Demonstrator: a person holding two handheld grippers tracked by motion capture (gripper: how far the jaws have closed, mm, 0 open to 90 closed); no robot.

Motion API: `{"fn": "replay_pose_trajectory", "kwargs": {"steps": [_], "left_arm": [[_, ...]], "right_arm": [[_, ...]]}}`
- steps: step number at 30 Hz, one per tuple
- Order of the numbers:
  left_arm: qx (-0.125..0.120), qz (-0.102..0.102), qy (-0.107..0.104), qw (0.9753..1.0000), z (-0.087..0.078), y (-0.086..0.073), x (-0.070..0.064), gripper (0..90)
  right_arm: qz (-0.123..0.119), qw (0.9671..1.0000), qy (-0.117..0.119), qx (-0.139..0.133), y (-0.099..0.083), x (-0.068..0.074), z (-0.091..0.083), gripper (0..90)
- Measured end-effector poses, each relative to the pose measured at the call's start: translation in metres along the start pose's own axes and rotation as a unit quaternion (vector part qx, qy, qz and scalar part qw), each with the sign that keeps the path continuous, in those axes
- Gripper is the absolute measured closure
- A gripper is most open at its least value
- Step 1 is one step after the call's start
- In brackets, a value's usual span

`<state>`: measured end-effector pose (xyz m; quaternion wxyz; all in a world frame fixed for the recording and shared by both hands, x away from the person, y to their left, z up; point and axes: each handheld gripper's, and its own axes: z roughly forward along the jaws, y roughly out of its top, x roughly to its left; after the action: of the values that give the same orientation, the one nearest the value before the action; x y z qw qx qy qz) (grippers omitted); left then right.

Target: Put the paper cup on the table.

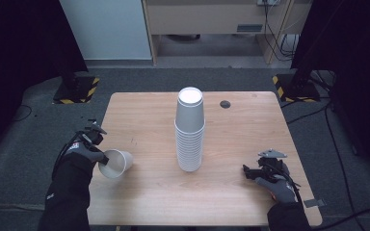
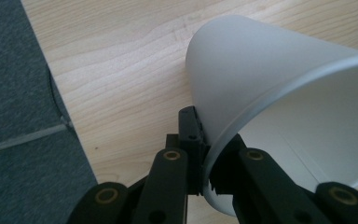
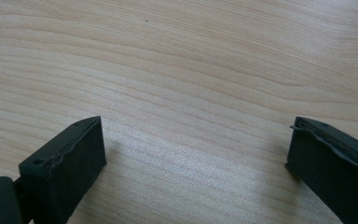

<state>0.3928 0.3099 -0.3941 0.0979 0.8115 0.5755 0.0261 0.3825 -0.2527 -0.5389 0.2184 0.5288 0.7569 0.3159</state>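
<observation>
Sideways at lower left, the cup [image 1: 116, 163] is clamped by its rim in the left gripper [image 1: 98, 155], base pointing toward the centre stack [image 1: 190, 132], while the right gripper [image 1: 251, 172] sits empty with jaws apart at lower right.

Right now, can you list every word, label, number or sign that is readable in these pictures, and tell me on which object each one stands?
No text can be read.
Small white marks on the black glove of the left hand: too small and blurred to read.
Small white mark on the black left sleeve: also unreadable.
Tall stack of white paper cups, single white paper cup in the left claw, light wooden table: no print visible.
</observation>
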Motion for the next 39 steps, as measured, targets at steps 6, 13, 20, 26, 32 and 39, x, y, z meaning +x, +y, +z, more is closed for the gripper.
{"fn": "replay_pose_trajectory", "kwargs": {"steps": [6,13,20,26,32,39], "left_arm": [[0.034,-0.007,-0.004,0.9994,0.006,0.001,0.0,85.1],[0.084,-0.038,-0.015,0.9957,0.008,0.002,0.0,85.1],[0.099,-0.048,-0.011,0.9939,0.009,0.004,-0.002,85.0],[0.103,-0.05,-0.016,0.9933,0.014,0.006,-0.004,84.4],[0.109,-0.052,-0.019,0.9925,0.021,0.007,-0.004,84.2],[0.107,-0.056,-0.02,0.9925,0.023,0.008,-0.003,83.9]], "right_arm": [[0.0,1.0,-0.001,-0.001,0.0,0.0,0.0,4.3],[0.0,1.0,-0.001,-0.001,0.0,0.0,0.0,4.2],[0.001,1.0,-0.001,-0.001,0.0,0.0,0.0,4.3],[0.001,1.0,-0.001,0.0,0.0,0.0,0.0,4.2],[0.001,1.0,0.0,-0.001,0.0,0.0,0.0,4.2],[0.0,1.0,0.0,-0.001,0.0,0.0,0.0,4.2]]}}
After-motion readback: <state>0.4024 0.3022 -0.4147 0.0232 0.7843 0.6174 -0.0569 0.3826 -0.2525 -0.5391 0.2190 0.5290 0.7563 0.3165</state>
